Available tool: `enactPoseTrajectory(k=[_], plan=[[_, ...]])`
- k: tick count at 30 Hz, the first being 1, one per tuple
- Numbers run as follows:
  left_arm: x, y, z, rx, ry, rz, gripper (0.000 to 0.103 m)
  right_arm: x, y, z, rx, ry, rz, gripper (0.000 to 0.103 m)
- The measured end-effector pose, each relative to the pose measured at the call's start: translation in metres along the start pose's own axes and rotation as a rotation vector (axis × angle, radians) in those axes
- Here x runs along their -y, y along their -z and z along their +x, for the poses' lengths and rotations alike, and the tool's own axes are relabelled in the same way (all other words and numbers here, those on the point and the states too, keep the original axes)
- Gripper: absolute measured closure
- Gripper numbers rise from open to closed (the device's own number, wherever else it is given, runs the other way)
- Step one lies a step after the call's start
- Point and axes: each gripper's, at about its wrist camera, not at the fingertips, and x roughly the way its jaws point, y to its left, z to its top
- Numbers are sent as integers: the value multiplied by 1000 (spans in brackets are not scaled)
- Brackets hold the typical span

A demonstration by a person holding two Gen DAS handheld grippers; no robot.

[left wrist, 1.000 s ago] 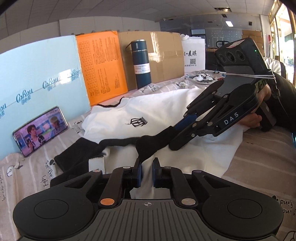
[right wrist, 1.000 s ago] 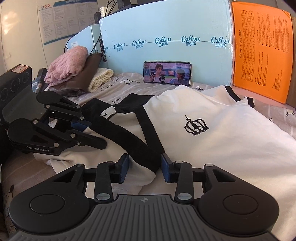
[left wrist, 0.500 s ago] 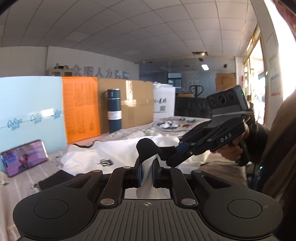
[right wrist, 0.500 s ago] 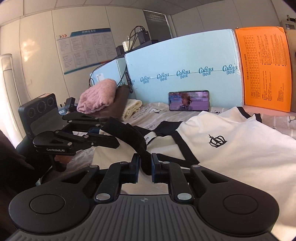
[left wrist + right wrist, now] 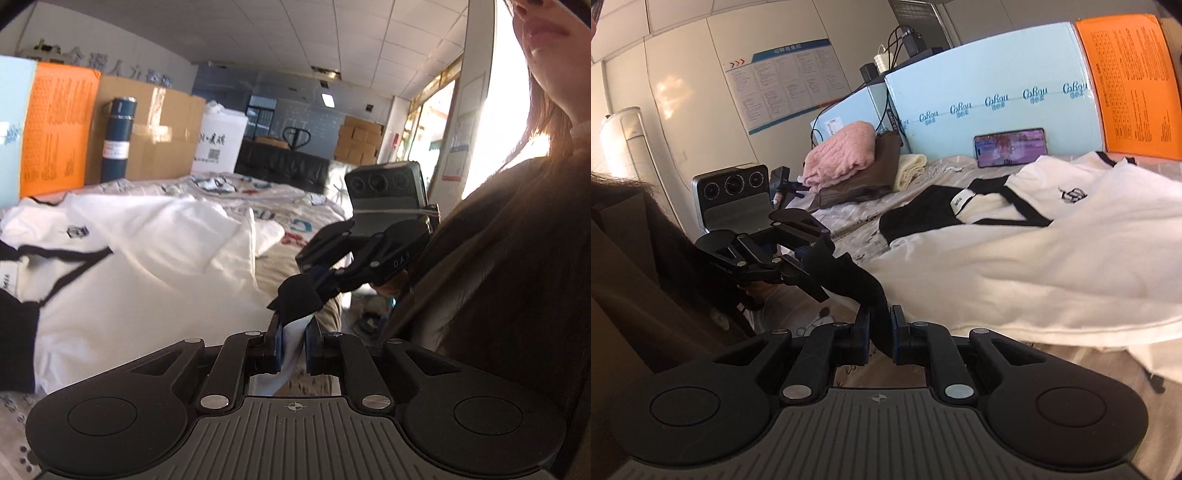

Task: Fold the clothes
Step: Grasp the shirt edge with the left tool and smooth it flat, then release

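Garment (image 5: 1052,258): soft matt knit cloth, white, with black ribbed trim (image 5: 849,275). Left gripper (image 5: 293,345) and right gripper (image 5: 880,334): matt black moulded plastic, ribbed grip plate, bright metal pivot pins; blue rubbery pads. Bed cover (image 5: 291,218): printed woven cloth, matt. At 11 o'clock in the left view, flask (image 5: 117,140): smooth painted metal, paper label; box (image 5: 159,129): plain brown cardboard. Phone (image 5: 1010,147), 1 o'clock in the right view: glossy glass. Pink knit (image 5: 842,151): coarse, fuzzy.
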Motion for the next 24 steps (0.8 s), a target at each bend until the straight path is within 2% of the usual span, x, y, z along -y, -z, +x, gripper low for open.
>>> enactPoseTrajectory(k=[1, 4, 6, 7, 9, 11, 13, 18, 22, 24], plan=[[0, 0, 1, -6, 2, 7, 91, -1, 3, 1, -3, -10, 7, 93], [1, -1, -1, -14, 56, 39, 71, -2, 7, -6, 40, -68, 19, 87], [3, -5, -1, -15, 69, 84, 68, -3, 7, -14, 86, -66, 4, 64], [3, -8, -1, -16, 76, 98, 67, -2, 6, -20, 112, -50, -1, 60], [3, -15, -1, 1, 77, 140, 56, 2, 3, -34, 167, 8, -9, 55], [1, -27, 5, 25, 55, 171, 36, 9, 1, -48, 229, 105, -5, 48], [-4, -41, 14, 42, 24, 192, 34, 22, 0, -63, 295, 222, 40, 42], [-20, -73, 69, 4, -56, 150, 34, 68, 2, -90, 405, 490, 281, 42], [-15, -81, 115, -80, -75, 186, 34, 96, 3, -96, 414, 603, 416, 44], [-9, -78, 134, -134, -98, 223, 34, 107, 2, -93, 387, 638, 467, 49]])
